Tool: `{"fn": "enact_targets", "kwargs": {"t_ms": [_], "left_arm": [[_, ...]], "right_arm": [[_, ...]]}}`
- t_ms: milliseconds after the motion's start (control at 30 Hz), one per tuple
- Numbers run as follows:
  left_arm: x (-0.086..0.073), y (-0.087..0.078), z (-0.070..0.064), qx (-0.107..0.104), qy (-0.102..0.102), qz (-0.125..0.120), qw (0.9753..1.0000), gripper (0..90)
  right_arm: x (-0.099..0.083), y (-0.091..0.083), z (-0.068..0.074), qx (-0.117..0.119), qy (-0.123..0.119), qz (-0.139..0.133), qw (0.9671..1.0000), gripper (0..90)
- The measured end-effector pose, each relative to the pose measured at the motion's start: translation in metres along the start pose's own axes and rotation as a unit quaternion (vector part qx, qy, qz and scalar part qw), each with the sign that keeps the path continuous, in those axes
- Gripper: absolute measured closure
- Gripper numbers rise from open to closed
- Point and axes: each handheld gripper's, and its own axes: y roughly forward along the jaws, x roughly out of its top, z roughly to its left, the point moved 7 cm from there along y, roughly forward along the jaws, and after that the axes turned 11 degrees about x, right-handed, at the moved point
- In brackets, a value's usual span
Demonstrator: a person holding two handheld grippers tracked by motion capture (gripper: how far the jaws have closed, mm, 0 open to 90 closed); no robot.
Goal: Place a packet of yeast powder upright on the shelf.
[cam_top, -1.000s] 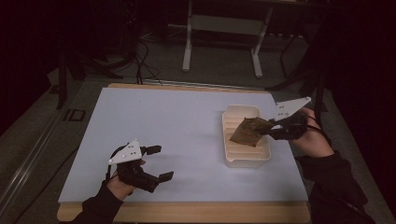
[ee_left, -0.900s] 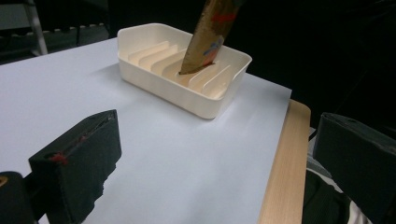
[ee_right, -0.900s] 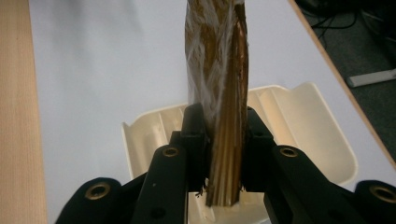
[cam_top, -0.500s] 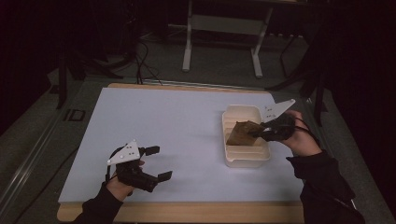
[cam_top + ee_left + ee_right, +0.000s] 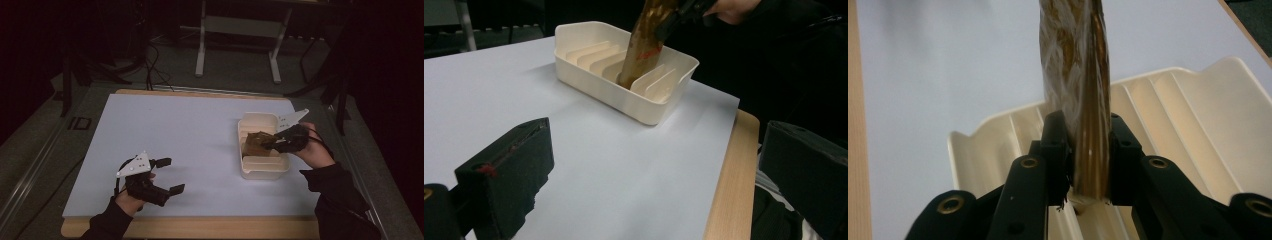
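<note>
A cream slotted rack tray (image 5: 250,169) sits on the white table at the right. My right gripper (image 5: 270,142) is shut on a flat brown packet in clear wrap (image 5: 255,142), which stands on edge in the tray's slots. Seen from the right gripper, the packet (image 5: 1079,90) rises between the two black jaws of my right gripper (image 5: 1087,165), over the tray's ribs (image 5: 1168,110). From the left gripper, the packet (image 5: 641,47) leans in the tray (image 5: 624,95). My left gripper (image 5: 167,175) rests open near the table's front left, holding nothing; its pads (image 5: 509,170) stand wide apart.
The white table top (image 5: 190,135) has a wooden front edge (image 5: 200,227). Beyond the table's far edge stand a metal frame's legs (image 5: 202,45) and cables on a dark floor. A person's dark sleeve (image 5: 340,200) comes in at the lower right.
My right gripper has moved left and down with the packet, bringing it from above the tray's right side into the slots. The left gripper has stayed put.
</note>
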Motion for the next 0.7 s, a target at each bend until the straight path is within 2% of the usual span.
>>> {"fn": "enact_targets", "kwargs": {"t_ms": [133, 167, 200, 233, 267, 300, 400, 500, 600, 700], "left_arm": [[0.001, -0.001, 0.000, 0.000, 0.001, -0.003, 1.0000, 1.8], [0.001, -0.001, 0.000, 0.000, 0.000, -0.003, 1.0000, 1.8], [0.001, -0.001, 0.000, 0.002, 0.002, -0.003, 1.0000, 1.8], [0.001, -0.001, 0.000, 0.002, 0.002, -0.003, 1.0000, 1.9], [0.001, -0.001, 0.000, 0.002, 0.001, -0.003, 1.0000, 1.8], [0.001, -0.001, 0.000, 0.001, 0.002, -0.002, 1.0000, 1.8], [0.000, -0.001, 0.000, 0.003, 0.003, -0.001, 1.0000, 1.9], [-0.001, 0.000, 0.000, 0.002, 0.003, 0.001, 1.0000, 1.8], [0.000, 0.000, -0.001, 0.003, 0.006, 0.001, 1.0000, 1.8], [0.000, 0.000, -0.001, 0.003, 0.007, 0.001, 1.0000, 1.8]], "right_arm": [[0.000, -0.002, 0.000, -0.008, 0.009, -0.002, 0.9999, 71.0], [0.001, -0.003, 0.001, -0.015, 0.017, -0.002, 0.9997, 68.8], [0.002, -0.004, 0.002, -0.014, 0.045, -0.007, 0.9989, 65.6], [0.002, -0.004, 0.002, -0.014, 0.045, -0.007, 0.9989, 65.6], [0.003, -0.006, 0.003, -0.019, 0.065, -0.005, 0.9977, 57.1], [0.003, -0.006, 0.003, -0.019, 0.065, -0.005, 0.9977, 57.1], [0.011, -0.016, 0.004, -0.040, 0.061, -0.025, 0.9970, 49.3], [0.016, -0.023, 0.006, -0.046, 0.058, -0.034, 0.9966, 48.2], [0.023, -0.034, 0.009, -0.062, 0.051, -0.047, 0.9957, 44.1], [0.029, -0.040, 0.012, -0.064, 0.050, -0.062, 0.9948, 42.5]]}}
